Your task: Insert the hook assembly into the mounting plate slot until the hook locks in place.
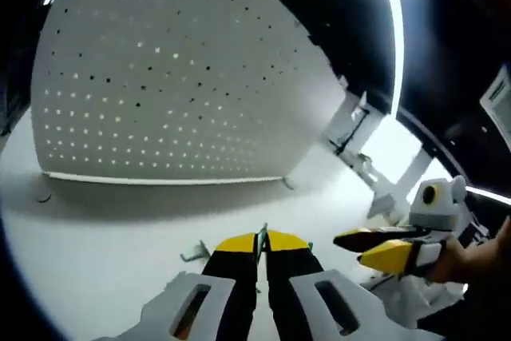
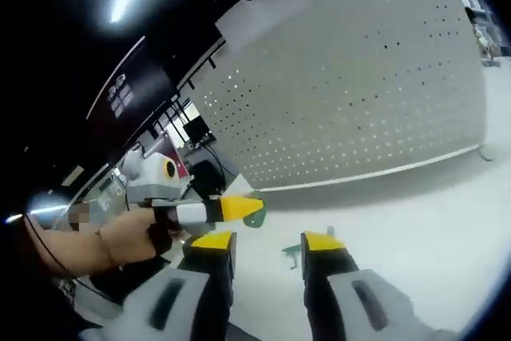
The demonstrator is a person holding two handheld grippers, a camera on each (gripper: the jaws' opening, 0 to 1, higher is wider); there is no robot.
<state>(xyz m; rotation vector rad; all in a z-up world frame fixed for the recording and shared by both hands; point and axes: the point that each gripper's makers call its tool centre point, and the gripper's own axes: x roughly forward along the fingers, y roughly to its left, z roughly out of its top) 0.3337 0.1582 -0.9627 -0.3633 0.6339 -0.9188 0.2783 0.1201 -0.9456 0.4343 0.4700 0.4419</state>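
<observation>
Jaws of my left gripper point(image 1: 261, 243) sit nearly together, their yellow tips pinched on a thin greenish metal hook point(image 1: 259, 239) that pokes up between them. A small bit of the same metal point(image 1: 192, 255) lies on the white surface point(image 1: 96, 245) just left of the tips. Beyond the tips, across a stretch of bare surface, stands the white perforated mounting plate point(image 1: 168, 77), upright and well apart from the hook. To my right, my right gripper point(image 1: 382, 247) comes in sideways, with my hand point(image 1: 471, 265) behind it. In the right gripper view, my right gripper point(image 2: 267, 243) is parted with a clear gap and nothing held; a small greenish piece point(image 2: 294, 253) lies on the surface between the tips. My left gripper point(image 2: 239, 209) reaches in from the left, greenish metal at its tip.
</observation>
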